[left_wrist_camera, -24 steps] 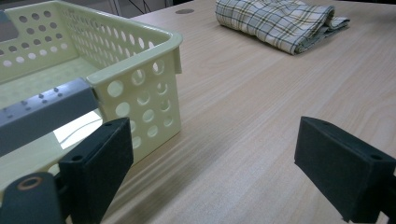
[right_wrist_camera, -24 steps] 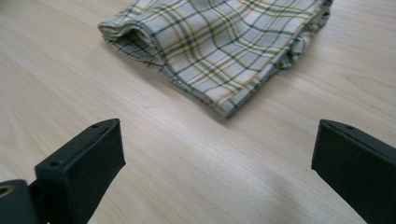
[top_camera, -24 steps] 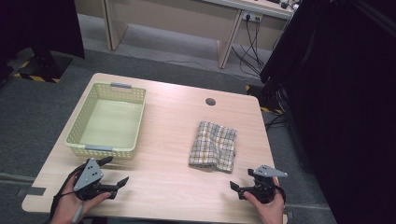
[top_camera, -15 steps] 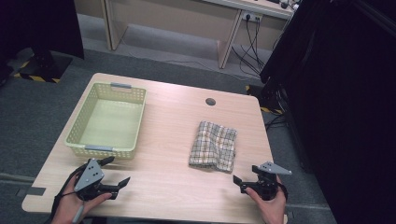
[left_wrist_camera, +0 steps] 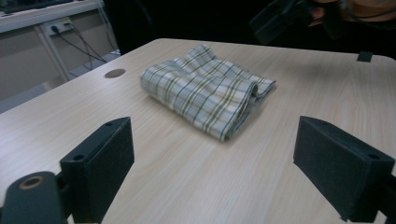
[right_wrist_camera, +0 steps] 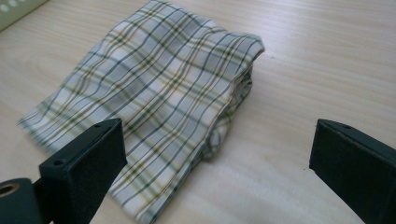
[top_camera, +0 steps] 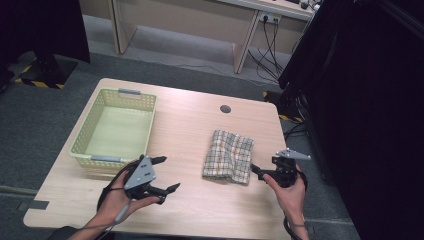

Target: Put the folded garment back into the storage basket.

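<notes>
A folded checked cloth lies flat on the wooden table, right of centre. My right gripper is held at the cloth's near right corner, pointing at it, with the jaws open and nothing between the pads. In the right gripper view the cloth lies just ahead of the open gripper, with its folded edge near the left jaw. My left gripper is open above the table left of the cloth. In the left gripper view the gripper faces the cloth from a short distance.
A pale green mesh basket sits empty at the table's left side. A round cable hole is near the far edge. Bare tabletop lies between the grippers. The right gripper appears beyond the cloth in the left gripper view.
Both grippers have moved in towards the cloth. The right one came forward to its near right corner. The left one shifted right and forward. The cloth has not moved.
</notes>
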### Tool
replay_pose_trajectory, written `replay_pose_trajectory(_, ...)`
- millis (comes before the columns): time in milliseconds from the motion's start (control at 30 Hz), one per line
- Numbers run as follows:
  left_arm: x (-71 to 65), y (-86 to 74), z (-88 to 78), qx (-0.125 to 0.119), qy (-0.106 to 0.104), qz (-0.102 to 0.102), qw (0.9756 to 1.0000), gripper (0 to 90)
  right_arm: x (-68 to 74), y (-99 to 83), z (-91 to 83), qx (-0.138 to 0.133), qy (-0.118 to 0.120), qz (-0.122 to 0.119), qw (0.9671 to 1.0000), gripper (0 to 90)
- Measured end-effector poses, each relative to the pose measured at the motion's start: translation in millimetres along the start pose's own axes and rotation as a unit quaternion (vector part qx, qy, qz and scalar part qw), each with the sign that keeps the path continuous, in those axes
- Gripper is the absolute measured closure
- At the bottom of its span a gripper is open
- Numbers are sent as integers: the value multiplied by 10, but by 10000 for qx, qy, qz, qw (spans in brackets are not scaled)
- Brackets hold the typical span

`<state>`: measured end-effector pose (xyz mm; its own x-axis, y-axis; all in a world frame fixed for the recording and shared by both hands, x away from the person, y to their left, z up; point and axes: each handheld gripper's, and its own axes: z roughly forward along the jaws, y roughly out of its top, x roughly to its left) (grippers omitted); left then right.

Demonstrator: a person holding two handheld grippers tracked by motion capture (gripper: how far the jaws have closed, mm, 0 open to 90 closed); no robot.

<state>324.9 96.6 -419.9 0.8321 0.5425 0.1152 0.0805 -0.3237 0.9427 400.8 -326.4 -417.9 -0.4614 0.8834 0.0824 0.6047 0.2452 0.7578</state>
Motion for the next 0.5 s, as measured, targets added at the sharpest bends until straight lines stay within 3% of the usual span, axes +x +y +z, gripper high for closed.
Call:
replay_pose_trajectory(33,12,88,182,68,-93,78,9999,120,-48,83,92,73,-27,-12,10000,48)
replay_pose_trajectory(100,24,114,266,110,-105,92,9998,124,-73,120,142,123,-45,6,9999,49)
replay_pose_trajectory(233,109,151,698,416,-140,3,9990,127,-188,275,394,374,-86,104,9992,61)
replay_pose_trajectory(267,109,151,698,416,-140,3,9990,127,-206,301,440,413,-92,98,9991,62)
replay_pose_trajectory(500,177,47,1236,812,-325,-338,9956,138,-265,403,737,701,-86,188,9973,66)
